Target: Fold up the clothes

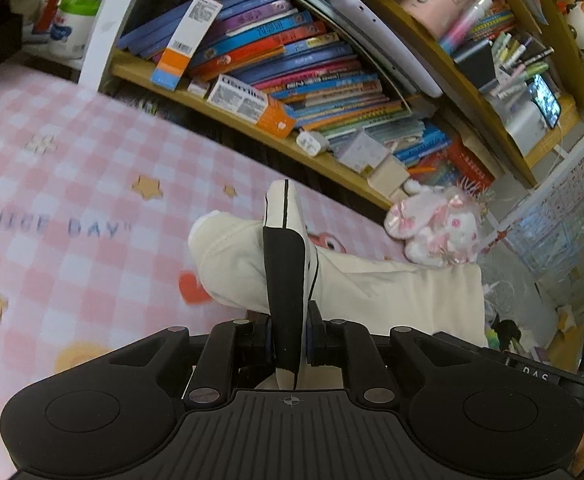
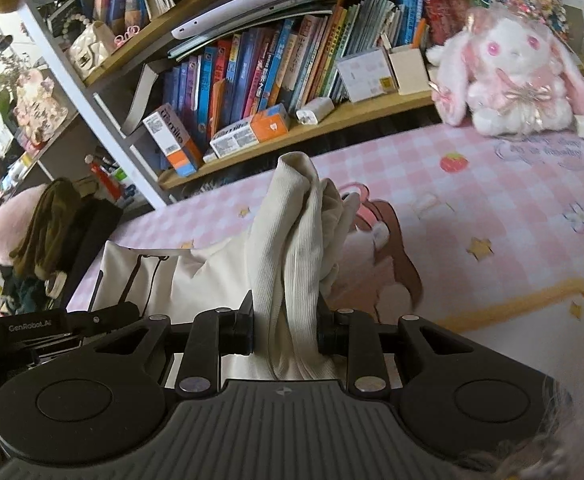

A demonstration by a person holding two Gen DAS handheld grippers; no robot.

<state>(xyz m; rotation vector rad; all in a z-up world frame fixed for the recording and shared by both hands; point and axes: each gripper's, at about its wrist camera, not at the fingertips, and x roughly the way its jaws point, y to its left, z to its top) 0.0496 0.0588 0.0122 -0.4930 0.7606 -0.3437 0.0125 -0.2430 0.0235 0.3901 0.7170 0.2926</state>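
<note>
Left wrist view: left gripper (image 1: 288, 344) pinching cream shirt (image 1: 371, 284); right gripper (image 2: 286, 334) pinching bunched shirt over pink mat (image 2: 511, 208).

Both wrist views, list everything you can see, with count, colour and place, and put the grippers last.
Garment: one, cream with black print, partly on the bed, held up at two spots.
Bed sheet: one, pink and white checks with stars, under the garment.
Plush rabbit: one, white and pink, on the sheet by the shelf.
Books: many, mostly blue, orange, purple, packed on the wooden shelf.
Cartons: two, white and orange, on the shelf's front edge.
Tablet: one, white, lying over the books.
Clothes pile: olive and pink, left of the bed.
Left gripper: black, shut on the garment.
Right gripper: black, shut on bunched cream fabric.
</note>
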